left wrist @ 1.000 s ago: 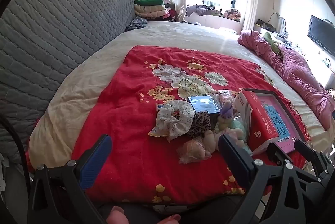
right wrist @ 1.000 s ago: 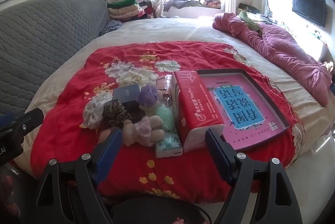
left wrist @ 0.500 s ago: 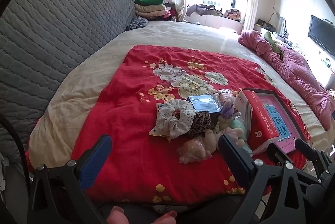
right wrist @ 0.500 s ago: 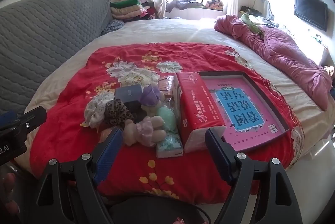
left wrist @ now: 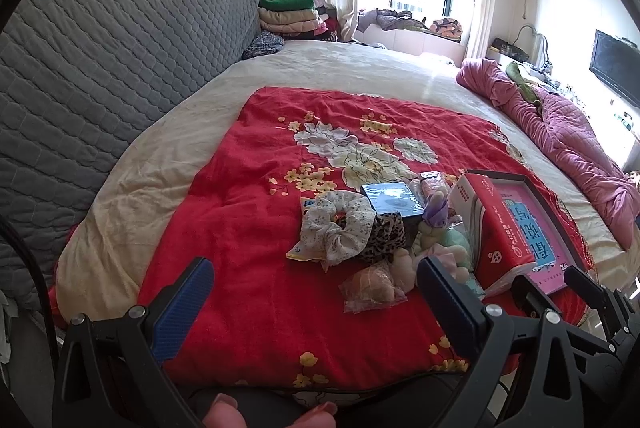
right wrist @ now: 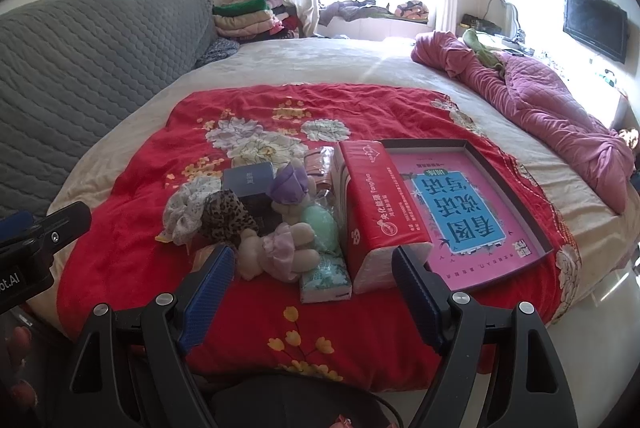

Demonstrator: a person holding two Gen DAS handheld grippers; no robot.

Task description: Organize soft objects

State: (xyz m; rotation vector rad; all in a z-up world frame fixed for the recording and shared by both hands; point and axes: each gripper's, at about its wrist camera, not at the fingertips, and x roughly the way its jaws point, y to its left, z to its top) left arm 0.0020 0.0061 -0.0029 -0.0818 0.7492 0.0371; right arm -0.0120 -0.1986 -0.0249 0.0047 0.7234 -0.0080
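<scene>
Almost nothing has changed over the last second. Your left gripper (left wrist: 312,302) is spread wide with nothing between its fingers, and it hangs at the near edge of the bed just as it did a second ago. Your right gripper (right wrist: 312,282) is likewise spread wide and empty; its view has crept slightly nearer to the pile and tipped up a little, so more of the window wall shows.

The soft things lie where they were, bunched together on the red floral blanket (left wrist: 248,228). The white floral scrunchie (left wrist: 338,224) sits on the left side of the pile, touching the leopard-print scrunchie (left wrist: 384,238). Behind those rests a small blue box (left wrist: 392,198). The cream plush toy (right wrist: 276,248) with its lilac frill lies at the near side, beside a mint-green soft piece (right wrist: 322,230) and a teal tissue pack (right wrist: 325,278). A bagged item (left wrist: 370,288) lies nearest your left gripper. The purple scrunchie (right wrist: 290,184) sits further back in the pile.

The red tissue pack (right wrist: 376,204) lies against the left wall of the dark tray (right wrist: 504,184), which holds a pink and blue printed sheet. Neither gripper touches anything.
</scene>
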